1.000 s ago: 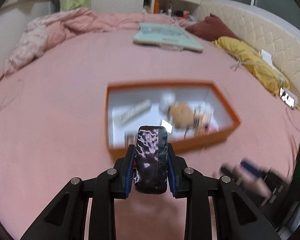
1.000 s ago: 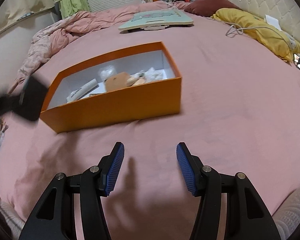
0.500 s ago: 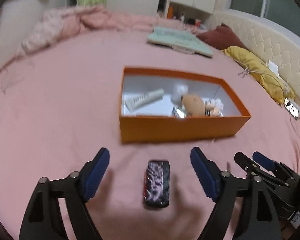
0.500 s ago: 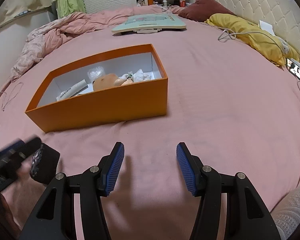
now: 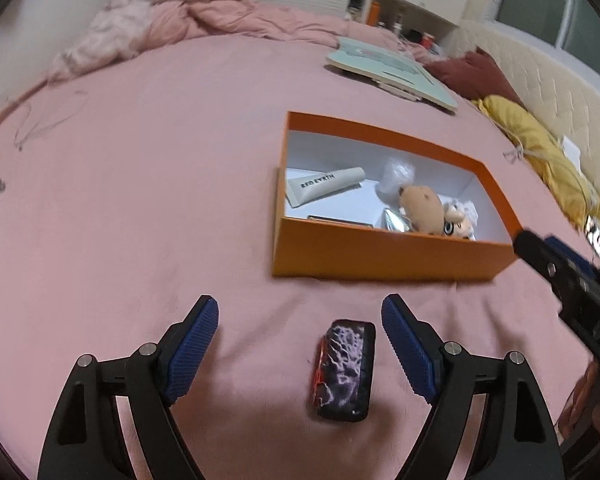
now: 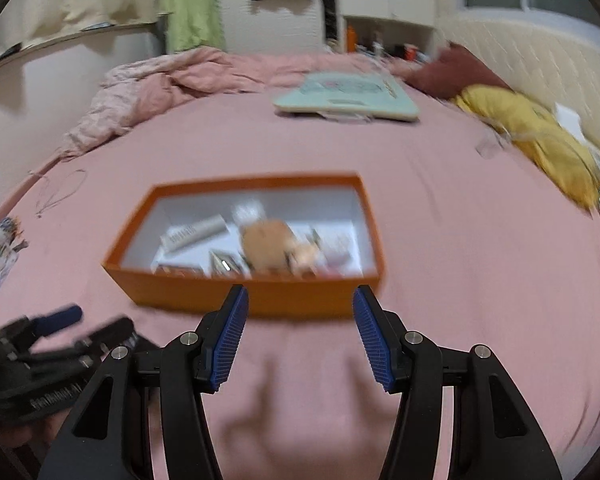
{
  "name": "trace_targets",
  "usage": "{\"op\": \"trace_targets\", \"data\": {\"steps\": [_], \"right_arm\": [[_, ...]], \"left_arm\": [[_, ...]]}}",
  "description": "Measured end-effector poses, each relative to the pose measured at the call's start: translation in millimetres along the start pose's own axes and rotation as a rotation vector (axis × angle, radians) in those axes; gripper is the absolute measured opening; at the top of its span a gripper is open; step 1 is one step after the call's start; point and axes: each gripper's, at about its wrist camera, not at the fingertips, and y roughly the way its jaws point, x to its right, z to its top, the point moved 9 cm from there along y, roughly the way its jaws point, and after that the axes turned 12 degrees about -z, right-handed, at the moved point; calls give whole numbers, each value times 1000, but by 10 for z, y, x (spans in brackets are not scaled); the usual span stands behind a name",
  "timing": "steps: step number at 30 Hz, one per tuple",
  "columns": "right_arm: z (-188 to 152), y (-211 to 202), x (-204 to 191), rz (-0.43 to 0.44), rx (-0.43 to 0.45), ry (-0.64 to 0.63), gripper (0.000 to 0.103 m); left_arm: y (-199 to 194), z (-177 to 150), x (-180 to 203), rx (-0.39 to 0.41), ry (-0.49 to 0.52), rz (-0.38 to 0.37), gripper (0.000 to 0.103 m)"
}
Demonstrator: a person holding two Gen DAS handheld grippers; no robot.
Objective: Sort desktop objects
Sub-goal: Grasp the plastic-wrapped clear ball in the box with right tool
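Observation:
A small black pouch with a pink marbled pattern (image 5: 343, 369) lies on the pink bedsheet between the open fingers of my left gripper (image 5: 300, 348), touching neither. An orange box (image 5: 384, 256) beyond it holds a white tube (image 5: 324, 185), a tan plush toy (image 5: 422, 208), a clear wrapper and small items. My right gripper (image 6: 300, 332) is open and empty, above the sheet in front of the box (image 6: 256, 300). It also shows at the right edge of the left wrist view (image 5: 560, 272).
A pale green board (image 5: 392, 68) lies far back on the bed. Yellow and maroon pillows (image 5: 540, 152) and a phone (image 5: 598, 236) lie along the right headboard side. A rumpled pink duvet (image 5: 172, 28) fills the far left. Thin cord (image 5: 48, 120) lies at left.
My left gripper opened and let go of the pouch, which now lies on the sheet. My right gripper swung up and left, now facing the box squarely.

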Motion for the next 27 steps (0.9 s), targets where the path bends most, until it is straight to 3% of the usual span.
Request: {"op": "trace_targets", "data": {"steps": [6, 8, 11, 19, 22, 27], "right_arm": [[365, 419, -450, 67, -66, -133, 54], [435, 654, -608, 52, -119, -200, 42], [456, 1016, -777, 21, -222, -280, 39], [418, 1540, -935, 34, -402, -302, 36], [405, 1589, -925, 40, -414, -297, 34], [527, 1377, -794, 99, -341, -210, 33]], "left_arm": [[30, 8, 24, 0, -16, -23, 83], [59, 10, 38, -6, -14, -29, 83], [84, 31, 50, -6, -25, -45, 83], [84, 77, 13, 2, -74, -87, 83], [83, 76, 4, 2, -88, -95, 83], [77, 86, 7, 5, -88, -96, 83]]}}
